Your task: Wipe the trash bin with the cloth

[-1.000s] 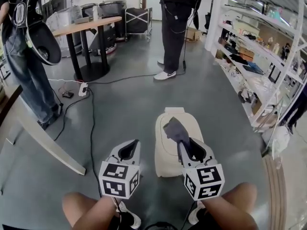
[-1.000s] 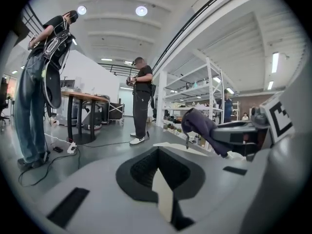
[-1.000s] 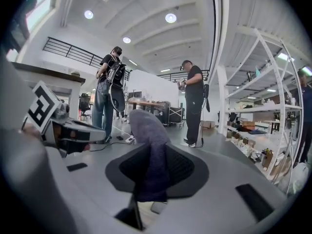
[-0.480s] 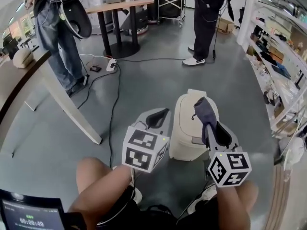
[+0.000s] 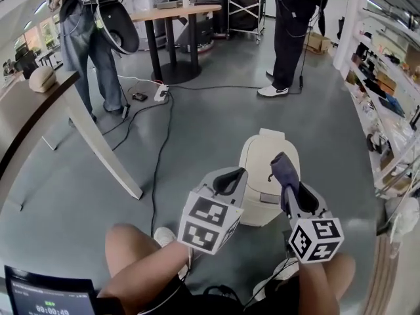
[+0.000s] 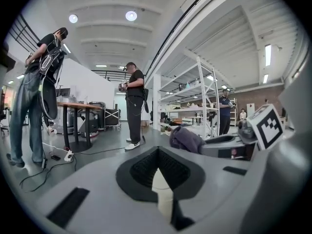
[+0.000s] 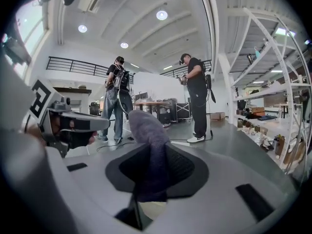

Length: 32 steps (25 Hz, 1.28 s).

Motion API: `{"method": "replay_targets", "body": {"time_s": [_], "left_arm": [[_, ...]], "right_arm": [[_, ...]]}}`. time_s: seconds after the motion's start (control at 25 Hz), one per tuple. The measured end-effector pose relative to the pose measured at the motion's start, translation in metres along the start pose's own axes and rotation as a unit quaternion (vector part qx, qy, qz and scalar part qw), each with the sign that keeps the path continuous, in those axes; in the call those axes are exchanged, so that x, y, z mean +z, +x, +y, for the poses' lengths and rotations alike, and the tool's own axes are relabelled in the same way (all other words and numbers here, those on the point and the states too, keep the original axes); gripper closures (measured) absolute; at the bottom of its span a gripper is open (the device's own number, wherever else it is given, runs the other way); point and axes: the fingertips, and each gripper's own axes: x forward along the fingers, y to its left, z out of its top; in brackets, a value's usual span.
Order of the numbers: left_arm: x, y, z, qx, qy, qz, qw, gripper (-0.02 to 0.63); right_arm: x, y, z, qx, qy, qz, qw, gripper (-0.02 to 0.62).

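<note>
A wood-topped table (image 5: 176,12) stands at the far edge of the floor (image 5: 197,130), with one person (image 5: 85,38) to its left and another (image 5: 292,31) to its right. A power strip (image 5: 161,94) lies near its base, and a cable (image 5: 157,169) trails nearer. Shelves (image 5: 387,51) line the right edge. A desk (image 5: 33,120) bearing a beige lump (image 5: 42,79) lines the left.

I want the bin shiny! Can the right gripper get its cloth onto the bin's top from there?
Probably yes. The right gripper is shut on the cloth and shows right over the trash bin. Nothing shows between them, and the left gripper sits off to the side.
</note>
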Motion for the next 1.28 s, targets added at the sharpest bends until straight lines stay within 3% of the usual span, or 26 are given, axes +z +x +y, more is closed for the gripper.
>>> {"method": "replay_targets", "body": {"time_s": [0.24,0.4,0.56,0.88,1.08,1.28], "left_arm": [[-0.005,0.006,-0.001,0.004,-0.006,0.002,1.0000,0.608],[-0.005,0.011,0.001,-0.003,-0.022,-0.002,0.9997,0.608],[-0.003,0.004,0.004,0.004,-0.008,-0.011,0.9999,0.609],[0.001,-0.009,0.008,0.010,0.002,-0.025,0.9996,0.609],[-0.018,-0.022,0.009,0.015,-0.052,-0.022,0.9983,0.609],[-0.010,-0.023,0.003,0.020,-0.023,-0.035,0.9989,0.607]], "right_arm": [[-0.007,-0.013,-0.007,-0.015,-0.010,0.017,1.000,0.499],[-0.002,-0.023,-0.016,-0.045,-0.013,-0.006,0.999,0.500],[0.003,-0.029,-0.023,-0.079,-0.006,-0.028,0.996,0.500],[0.003,-0.032,-0.010,-0.077,-0.003,-0.039,0.996,0.500],[0.004,-0.028,-0.004,-0.080,-0.013,-0.041,0.996,0.500],[0.006,-0.030,0.002,-0.078,-0.028,-0.049,0.995,0.500]]}}
